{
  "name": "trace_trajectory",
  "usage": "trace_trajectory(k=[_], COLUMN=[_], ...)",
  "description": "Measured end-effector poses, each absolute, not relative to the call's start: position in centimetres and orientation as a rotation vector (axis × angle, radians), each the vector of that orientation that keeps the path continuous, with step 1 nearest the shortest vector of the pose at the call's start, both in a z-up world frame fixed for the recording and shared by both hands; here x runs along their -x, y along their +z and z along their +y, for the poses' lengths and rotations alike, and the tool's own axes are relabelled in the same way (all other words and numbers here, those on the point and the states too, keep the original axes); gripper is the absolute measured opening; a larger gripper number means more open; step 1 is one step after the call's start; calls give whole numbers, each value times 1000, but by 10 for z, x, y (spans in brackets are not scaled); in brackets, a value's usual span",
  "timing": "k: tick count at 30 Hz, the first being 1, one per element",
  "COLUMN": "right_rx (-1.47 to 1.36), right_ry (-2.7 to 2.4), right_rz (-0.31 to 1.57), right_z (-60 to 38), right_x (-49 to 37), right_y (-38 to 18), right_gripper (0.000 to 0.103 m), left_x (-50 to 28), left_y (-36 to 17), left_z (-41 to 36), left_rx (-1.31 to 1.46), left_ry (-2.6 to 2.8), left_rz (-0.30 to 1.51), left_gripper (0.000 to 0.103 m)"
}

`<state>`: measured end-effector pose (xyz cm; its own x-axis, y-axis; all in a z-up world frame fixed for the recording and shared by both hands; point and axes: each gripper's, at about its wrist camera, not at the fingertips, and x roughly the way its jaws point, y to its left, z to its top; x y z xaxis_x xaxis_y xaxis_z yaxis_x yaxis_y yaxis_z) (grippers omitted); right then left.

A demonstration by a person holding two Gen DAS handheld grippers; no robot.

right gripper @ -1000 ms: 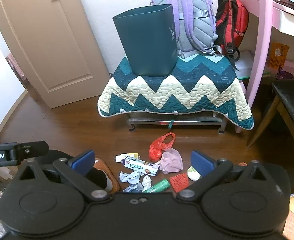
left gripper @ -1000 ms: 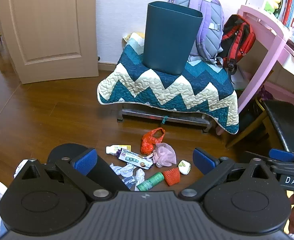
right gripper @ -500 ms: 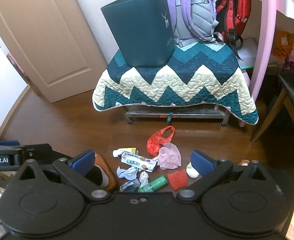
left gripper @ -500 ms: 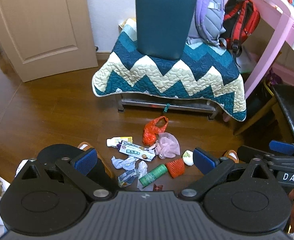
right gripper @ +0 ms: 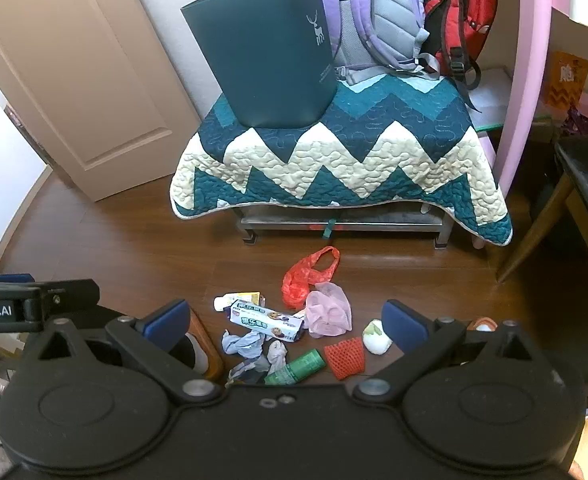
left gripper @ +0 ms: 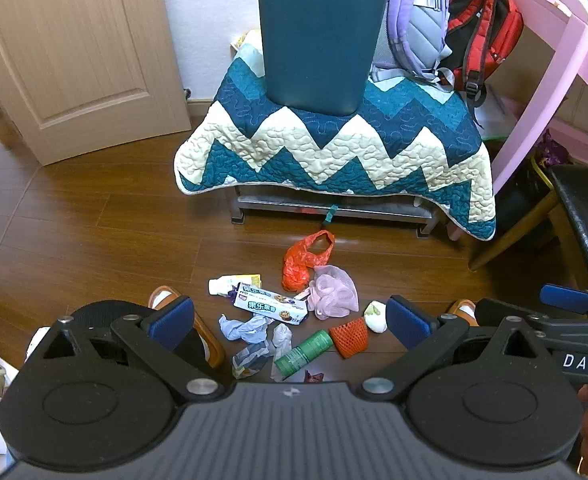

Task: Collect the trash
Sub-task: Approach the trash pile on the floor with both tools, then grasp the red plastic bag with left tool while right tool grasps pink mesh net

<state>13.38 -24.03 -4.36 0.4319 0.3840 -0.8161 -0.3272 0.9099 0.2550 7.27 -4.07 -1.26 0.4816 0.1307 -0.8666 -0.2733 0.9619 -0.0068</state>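
Several pieces of trash lie on the wood floor: an orange plastic bag point(left gripper: 304, 258) point(right gripper: 308, 276), a pink mesh puff point(left gripper: 332, 290) point(right gripper: 329, 312), a white biscuit box point(left gripper: 270, 309) point(right gripper: 267, 320), a green roll point(left gripper: 302, 354) point(right gripper: 296, 368), an orange net sleeve point(left gripper: 349, 336) point(right gripper: 344, 357) and crumpled tissues point(left gripper: 249, 326). A dark teal bin point(left gripper: 320, 36) point(right gripper: 267, 54) stands on the quilt-covered stool point(left gripper: 334, 148) point(right gripper: 334, 160) behind them. My left gripper point(left gripper: 289, 316) and right gripper point(right gripper: 285, 320) both hover open above the pile, holding nothing.
A purple backpack point(right gripper: 378, 12) and a red backpack point(left gripper: 480, 28) lean behind the bin. A pink desk leg point(left gripper: 542, 80) and a black chair point(left gripper: 586, 216) stand at the right, a door point(left gripper: 73, 52) at the left. Orange slippers point(left gripper: 197, 328) show near the pile.
Both grippers have risen and tilted down over the trash pile, so more of the floor items show between the fingers. Both stay open.
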Motion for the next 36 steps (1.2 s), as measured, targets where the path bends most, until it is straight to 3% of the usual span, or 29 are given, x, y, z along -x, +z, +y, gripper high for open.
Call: trace_trajectory(k=[19, 32, 36], right_rx=[22, 60, 56], right_ry=[423, 523, 554], right_rz=[1070, 1080, 1142], right_z=[-203, -162, -154], right_x=[-174, -236, -263], right_y=[-72, -157, -200], right_gripper=[102, 102, 97], left_x=[-111, -181, -212], left_y=[-49, -126, -155], left_z=[0, 49, 70], left_rx=[197, 208, 195], left_ry=[211, 247, 251], left_rz=[1080, 1101, 1118], left_gripper=[102, 102, 102])
